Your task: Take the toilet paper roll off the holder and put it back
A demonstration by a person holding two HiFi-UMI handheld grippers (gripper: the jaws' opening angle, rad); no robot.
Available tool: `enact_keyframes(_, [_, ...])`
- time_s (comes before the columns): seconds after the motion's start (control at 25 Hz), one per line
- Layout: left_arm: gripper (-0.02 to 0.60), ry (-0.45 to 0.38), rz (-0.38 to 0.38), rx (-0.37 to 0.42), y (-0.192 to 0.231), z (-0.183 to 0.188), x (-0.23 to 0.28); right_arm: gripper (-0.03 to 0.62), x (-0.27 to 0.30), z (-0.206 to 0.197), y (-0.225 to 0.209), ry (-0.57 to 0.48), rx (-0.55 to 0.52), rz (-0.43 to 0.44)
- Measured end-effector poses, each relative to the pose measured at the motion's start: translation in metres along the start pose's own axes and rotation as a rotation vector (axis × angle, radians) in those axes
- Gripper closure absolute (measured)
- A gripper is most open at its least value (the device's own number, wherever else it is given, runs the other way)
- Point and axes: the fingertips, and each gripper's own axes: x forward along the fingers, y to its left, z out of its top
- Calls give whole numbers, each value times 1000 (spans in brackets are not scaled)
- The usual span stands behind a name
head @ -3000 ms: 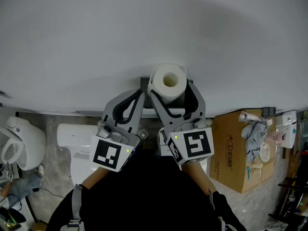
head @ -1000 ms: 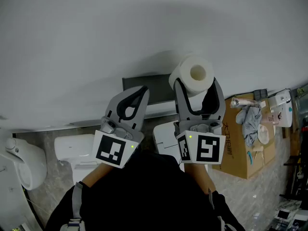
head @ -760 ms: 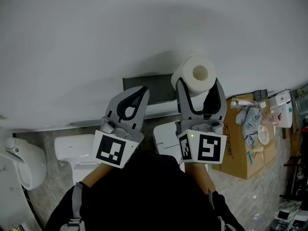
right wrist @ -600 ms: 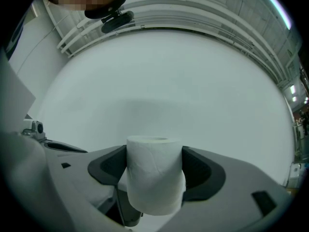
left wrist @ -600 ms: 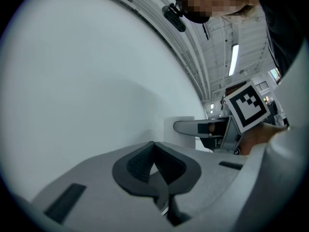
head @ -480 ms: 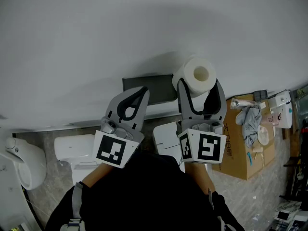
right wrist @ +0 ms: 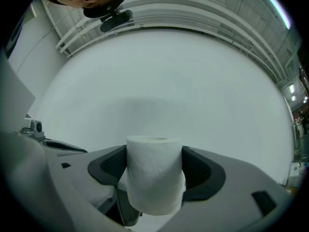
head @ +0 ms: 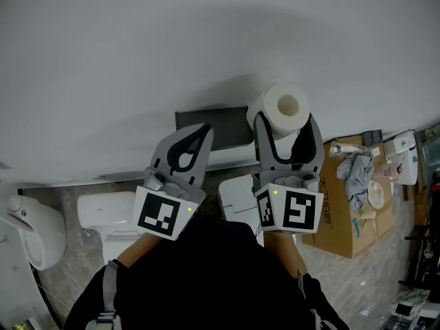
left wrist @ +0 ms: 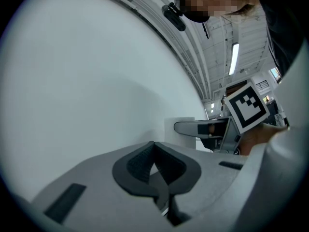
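A white toilet paper roll (head: pixel 283 108) stands upright between the jaws of my right gripper (head: pixel 284 124), which is shut on it, close to the white wall. In the right gripper view the roll (right wrist: pixel 154 178) fills the gap between both dark pads. The black holder (head: pixel 210 126) is a dark rectangle on the wall, just left of the roll and beyond my left gripper (head: pixel 193 137). My left gripper (left wrist: pixel 155 172) is shut with nothing between its jaws. The held roll (left wrist: pixel 182 132) and the right gripper show in the left gripper view, at the right.
A white toilet (head: pixel 103 215) stands below at the left, and another white fixture (head: pixel 31 229) at the far left. A cardboard box (head: pixel 347 215) with cloths and small items on it sits at the right. A white bin lid (head: pixel 237 198) lies under the grippers.
Three seconds ago the roll sat in front of the holder with both grippers by it. It has since been carried off to the right in the right gripper. Over the last second it drifted slightly right.
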Motion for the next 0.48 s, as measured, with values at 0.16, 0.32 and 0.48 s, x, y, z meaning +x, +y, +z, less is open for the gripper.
enact_keyframes(0.16, [576, 2, 7, 1, 3, -1, -1, 235, 3, 1, 4, -6, 4, 13])
enact_keyframes(0.32, [575, 5, 15, 0, 5, -1, -1, 235, 5, 2, 7, -10, 8, 28])
enact_keyframes(0.48, [575, 8, 25, -2, 6, -1, -1, 235, 7, 4, 11, -15, 10, 44])
